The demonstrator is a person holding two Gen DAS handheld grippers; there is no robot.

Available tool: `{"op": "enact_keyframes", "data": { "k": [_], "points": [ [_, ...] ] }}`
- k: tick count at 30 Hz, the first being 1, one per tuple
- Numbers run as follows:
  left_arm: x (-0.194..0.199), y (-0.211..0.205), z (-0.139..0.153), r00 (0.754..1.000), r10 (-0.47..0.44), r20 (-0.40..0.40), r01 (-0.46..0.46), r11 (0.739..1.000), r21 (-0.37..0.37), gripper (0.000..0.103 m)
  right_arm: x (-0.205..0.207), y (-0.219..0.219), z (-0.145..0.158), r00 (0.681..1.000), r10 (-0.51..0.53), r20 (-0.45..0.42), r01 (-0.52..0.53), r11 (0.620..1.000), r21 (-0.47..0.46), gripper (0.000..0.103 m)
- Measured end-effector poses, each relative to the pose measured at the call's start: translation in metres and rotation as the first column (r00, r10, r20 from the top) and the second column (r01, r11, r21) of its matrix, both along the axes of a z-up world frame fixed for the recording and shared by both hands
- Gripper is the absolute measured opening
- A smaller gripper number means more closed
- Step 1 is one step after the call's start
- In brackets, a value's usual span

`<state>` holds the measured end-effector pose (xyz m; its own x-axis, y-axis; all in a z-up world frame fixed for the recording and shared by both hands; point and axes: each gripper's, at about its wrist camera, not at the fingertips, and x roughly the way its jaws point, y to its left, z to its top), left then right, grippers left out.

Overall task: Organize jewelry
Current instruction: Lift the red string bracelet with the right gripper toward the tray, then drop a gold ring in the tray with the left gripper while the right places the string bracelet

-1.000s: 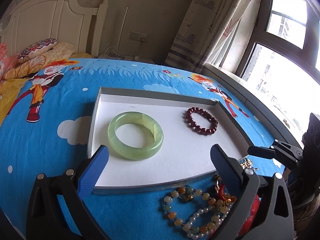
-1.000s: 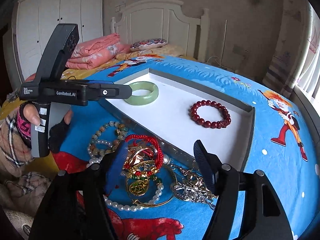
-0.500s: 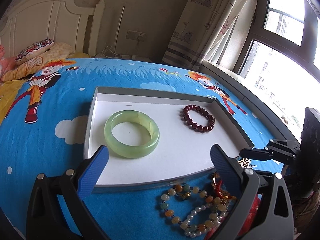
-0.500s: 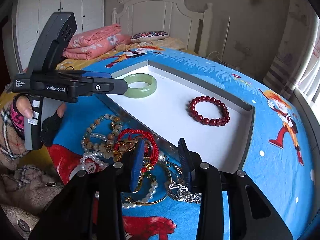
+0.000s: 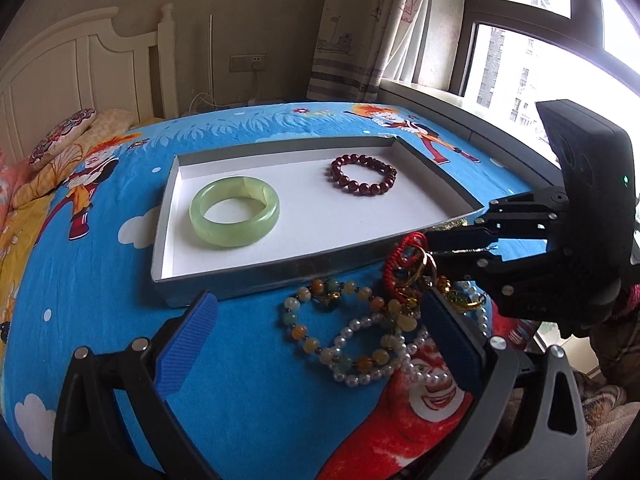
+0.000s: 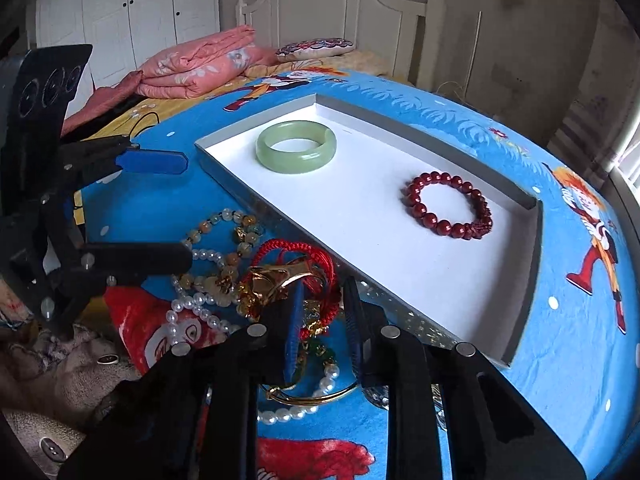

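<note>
A shallow white tray (image 5: 304, 236) (image 6: 400, 264) on the blue bedspread holds a green jade bangle (image 5: 234, 211) (image 6: 296, 146) and a dark red bead bracelet (image 5: 363, 175) (image 6: 447, 205). In front of it lies a tangled pile: a red cord bracelet with gold charms (image 6: 296, 276) (image 5: 404, 264), a pearl strand (image 5: 372, 364) and a coloured bead string (image 5: 320, 320). My right gripper (image 6: 322, 312) is shut on the red cord bracelet in the pile. My left gripper (image 5: 316, 336) is open and empty, just short of the pile.
A white headboard (image 6: 340, 12), folded pink quilt (image 6: 200, 64) and patterned pillow (image 5: 60, 136) lie at the bed's head. A window and curtain (image 5: 360, 28) stand to the right. A gold bangle (image 6: 316, 396) lies near my right fingers.
My right gripper has closed from wide open onto the red cord bracelet. My left gripper has drawn back and shifted left, so the tray looks farther away.
</note>
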<state>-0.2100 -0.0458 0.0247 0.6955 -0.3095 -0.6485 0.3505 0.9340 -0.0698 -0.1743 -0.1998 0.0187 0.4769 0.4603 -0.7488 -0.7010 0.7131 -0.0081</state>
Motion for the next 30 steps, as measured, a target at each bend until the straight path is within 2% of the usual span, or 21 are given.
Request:
{"op": "enact_keyframes", "data": {
  "k": [1,3,4,6,10,13,16,21,25,27,28,30],
  "points": [
    [-0.002,-0.005,0.0,1.0,-0.013,0.005,0.013,1.0,0.019,0.101,0.002,0.001,0.001,1.0,0.007,-0.007,-0.007,1.0,0.016,0.021],
    [-0.005,-0.012,-0.001,0.999,-0.031,0.012,0.03,0.998,0.052,0.101,0.0,0.004,0.001,1.0,0.003,0.006,-0.003,1.0,0.017,0.007],
    [-0.006,-0.014,-0.001,0.999,-0.035,0.011,0.035,0.998,0.06,0.101,-0.004,0.003,0.004,0.999,0.0,0.038,-0.001,1.0,0.024,0.007],
    [-0.007,-0.014,-0.002,0.999,-0.034,0.01,0.034,0.997,0.065,0.101,-0.015,-0.004,0.018,0.996,0.015,0.088,-0.024,0.995,0.097,0.007],
    [-0.008,-0.014,0.0,0.999,-0.04,0.005,0.039,0.998,0.047,0.1,-0.029,-0.017,0.053,0.986,-0.006,0.167,-0.025,0.983,0.184,0.007],
    [-0.008,-0.023,0.003,0.998,-0.069,0.006,0.069,0.997,0.041,0.1,-0.03,-0.028,0.07,0.982,-0.034,0.188,-0.015,0.968,0.249,0.007],
    [-0.006,-0.036,0.004,0.995,-0.101,0.004,0.101,0.993,0.057,0.098,-0.029,-0.032,0.073,0.978,-0.059,0.2,0.008,0.969,0.246,0.007],
    [0.008,-0.054,0.008,0.993,-0.118,-0.028,0.119,0.993,0.022,0.07,-0.019,-0.044,0.065,0.979,-0.11,0.171,0.064,0.964,0.257,0.007],
    [0.02,-0.069,0.001,0.99,-0.126,-0.064,0.129,0.99,0.049,0.057,-0.017,-0.052,0.06,0.979,-0.13,0.159,0.084,0.96,0.268,0.007],
    [0.026,-0.077,-0.006,0.987,-0.129,-0.096,0.136,0.988,0.07,0.032,-0.016,-0.054,0.059,0.978,-0.137,0.157,0.091,0.958,0.271,0.007],
    [0.028,-0.079,-0.009,0.987,-0.123,-0.108,0.132,0.988,0.08,0.024,-0.016,-0.055,0.058,0.978,-0.14,0.155,0.093,0.957,0.274,0.007],
    [0.027,-0.081,-0.011,0.988,-0.124,-0.094,0.131,0.988,0.078,0.016,-0.017,-0.057,0.056,0.978,-0.143,0.154,0.097,0.957,0.274,0.007]
  ]
}}
